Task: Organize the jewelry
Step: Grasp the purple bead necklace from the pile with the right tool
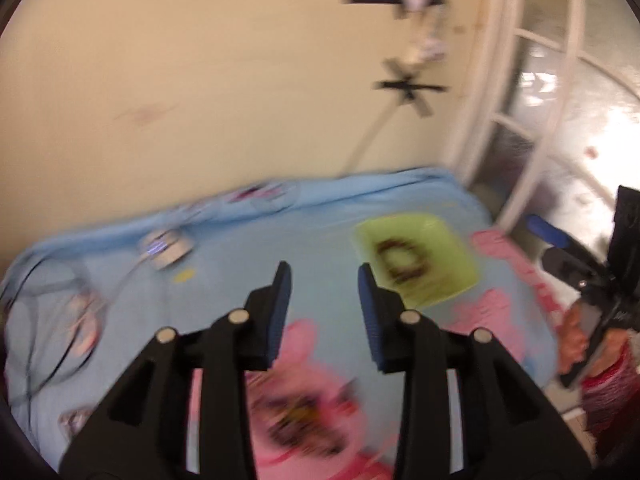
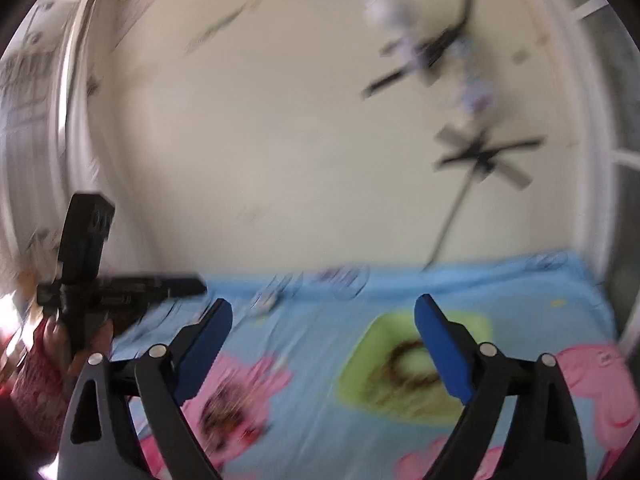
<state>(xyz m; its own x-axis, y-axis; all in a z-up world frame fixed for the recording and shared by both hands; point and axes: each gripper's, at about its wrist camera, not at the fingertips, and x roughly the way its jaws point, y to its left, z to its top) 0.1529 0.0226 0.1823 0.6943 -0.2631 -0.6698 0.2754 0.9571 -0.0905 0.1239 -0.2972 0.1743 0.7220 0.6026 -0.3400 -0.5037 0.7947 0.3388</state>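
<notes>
At the bottom of each blurred wrist view, the left gripper [image 1: 324,270] gapes moderately and the right gripper [image 2: 323,306] gapes wide, both empty above the blue sheet [image 1: 224,248], while further up, right of centre, dark jewelry [image 1: 404,260] lies on a green tray [image 1: 448,236].
</notes>
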